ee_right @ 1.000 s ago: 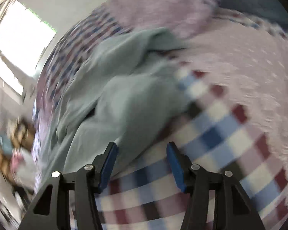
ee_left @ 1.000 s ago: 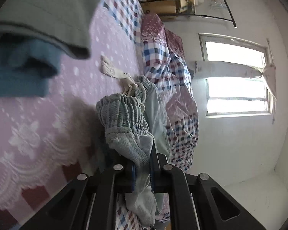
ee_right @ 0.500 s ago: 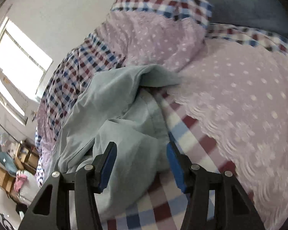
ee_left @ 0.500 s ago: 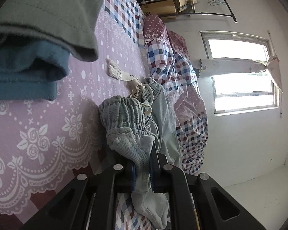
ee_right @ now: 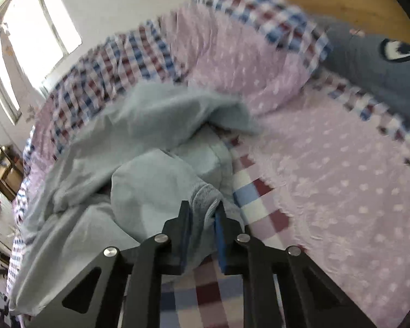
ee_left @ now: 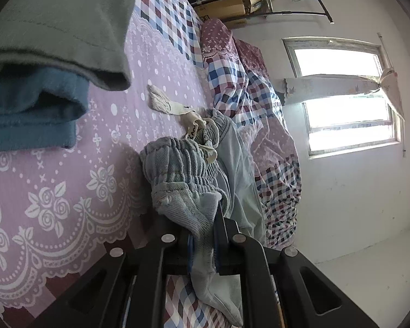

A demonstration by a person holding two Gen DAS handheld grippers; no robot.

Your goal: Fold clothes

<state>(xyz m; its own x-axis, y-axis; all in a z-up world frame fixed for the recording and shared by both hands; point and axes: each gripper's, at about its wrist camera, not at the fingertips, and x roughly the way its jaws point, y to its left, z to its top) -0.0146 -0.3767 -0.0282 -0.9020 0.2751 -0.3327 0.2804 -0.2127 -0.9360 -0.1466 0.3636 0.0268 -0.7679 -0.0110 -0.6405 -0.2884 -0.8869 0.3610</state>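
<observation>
My left gripper [ee_left: 203,242] clamps the pale trousers [ee_left: 183,175], right gripper [ee_right: 202,220] closing on them; folding barely begun.

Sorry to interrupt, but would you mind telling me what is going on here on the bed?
A person is folding clothes with two handheld grippers. The left gripper is shut on the ribbed waistband end of a pair of pale blue-grey trousers. The right gripper has its jaws closing on another part of the same garment. The trousers lie crumpled on the pink patterned bedspread, beside a stack of folded clothes.
</observation>
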